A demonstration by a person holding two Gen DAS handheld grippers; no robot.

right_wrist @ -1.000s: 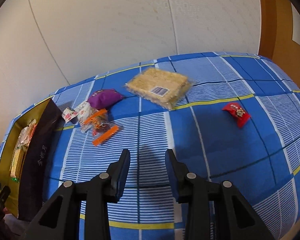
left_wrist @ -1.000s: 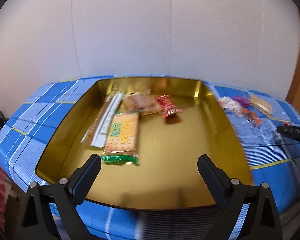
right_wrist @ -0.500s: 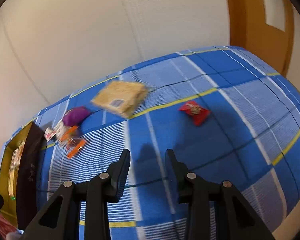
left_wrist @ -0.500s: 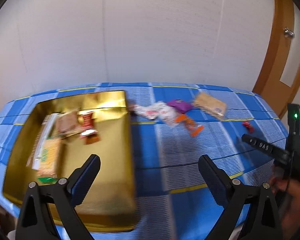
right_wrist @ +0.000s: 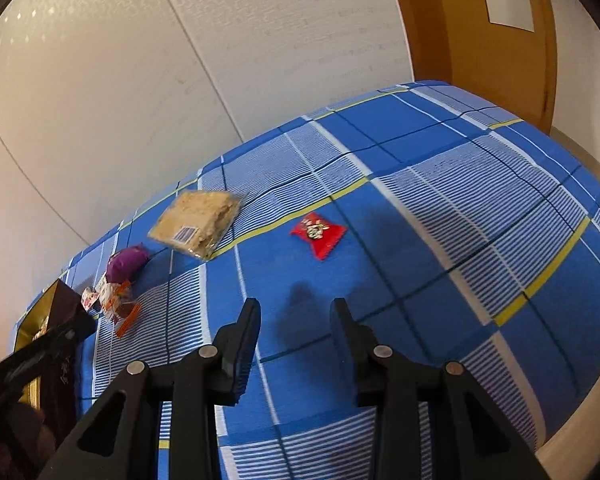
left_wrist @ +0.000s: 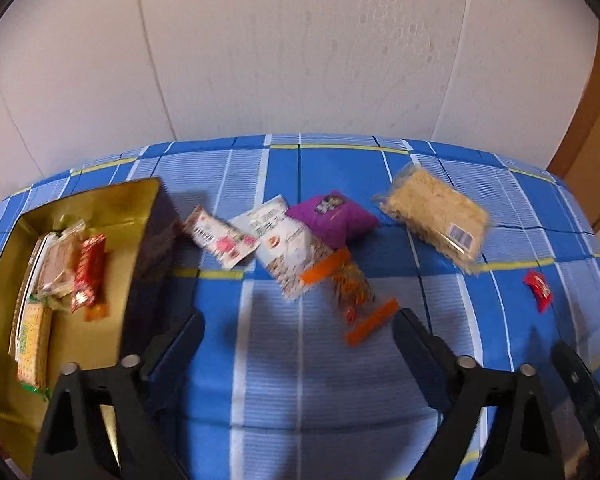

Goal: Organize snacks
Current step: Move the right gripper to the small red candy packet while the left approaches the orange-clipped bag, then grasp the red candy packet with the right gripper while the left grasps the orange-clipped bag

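While both claws hang empty, left [left_wrist: 298, 330] wide after narrowing, right [right_wrist: 294, 314] narrowly parted, blue checked cloth [right_wrist: 480, 216] meets white wall [left_wrist: 300, 48].

A room in a home: a worktop under a blue plaid cloth [right_wrist: 440, 208] stands against a white textured wall [left_wrist: 300, 48], a wooden door [right_wrist: 480, 32] is beside it, and packaged snacks [left_wrist: 300, 236] lie scattered by a gold tin [left_wrist: 112, 320].
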